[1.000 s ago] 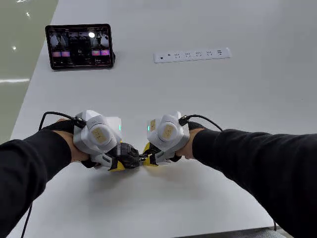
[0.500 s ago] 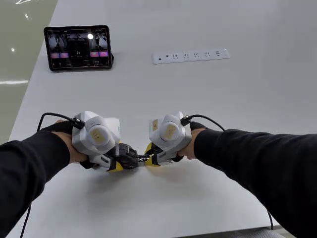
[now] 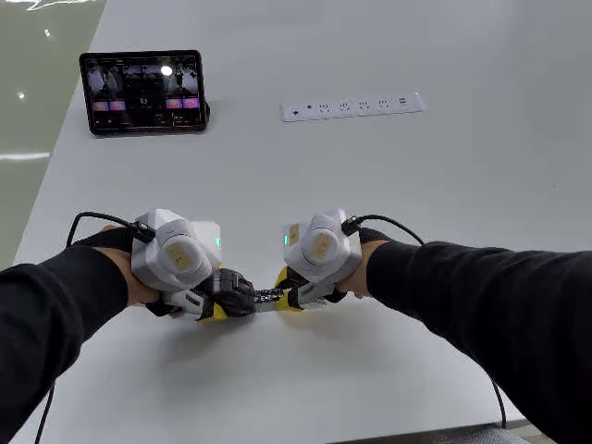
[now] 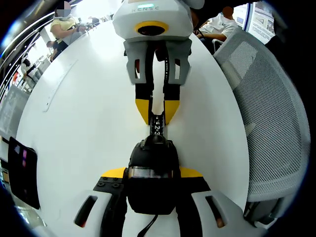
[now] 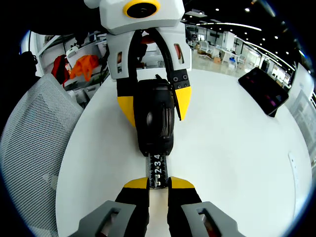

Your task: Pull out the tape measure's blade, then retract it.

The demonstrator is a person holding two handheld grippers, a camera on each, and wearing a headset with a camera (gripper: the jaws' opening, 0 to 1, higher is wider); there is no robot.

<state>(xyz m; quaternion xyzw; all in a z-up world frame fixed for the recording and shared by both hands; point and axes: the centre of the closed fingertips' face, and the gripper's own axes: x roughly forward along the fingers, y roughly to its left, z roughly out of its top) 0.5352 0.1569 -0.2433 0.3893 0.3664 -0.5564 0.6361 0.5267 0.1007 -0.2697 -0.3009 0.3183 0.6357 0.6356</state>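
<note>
Head view, hidden: your left gripper (image 3: pixel 215 305) and right gripper (image 3: pixel 282 294) meet tip to tip low on the white table (image 3: pixel 388 203). Their white housings cover most of the jaws.
Head view, task item: the tape measure (image 3: pixel 236 291) shows as a dark lump between them, and its short blade (image 3: pixel 266 296) has markings too small to read.
Head view, axis: the blade runs left to right across you.
Head view, background: a tablet (image 3: pixel 143 90) and a power strip (image 3: pixel 351 105) lie well apart from the work.
Left gripper view, grip: your left jaws are clamped on the black case's sides.
Left gripper view, direction: the blade points straight away from you into the right gripper's yellow tips. Its end is hidden between them.
Right gripper view, grip: your right jaws pinch the blade's end, where 2, 3 and 4 are legible.
Right gripper view, axis: the blade runs straight ahead to the case.
</note>
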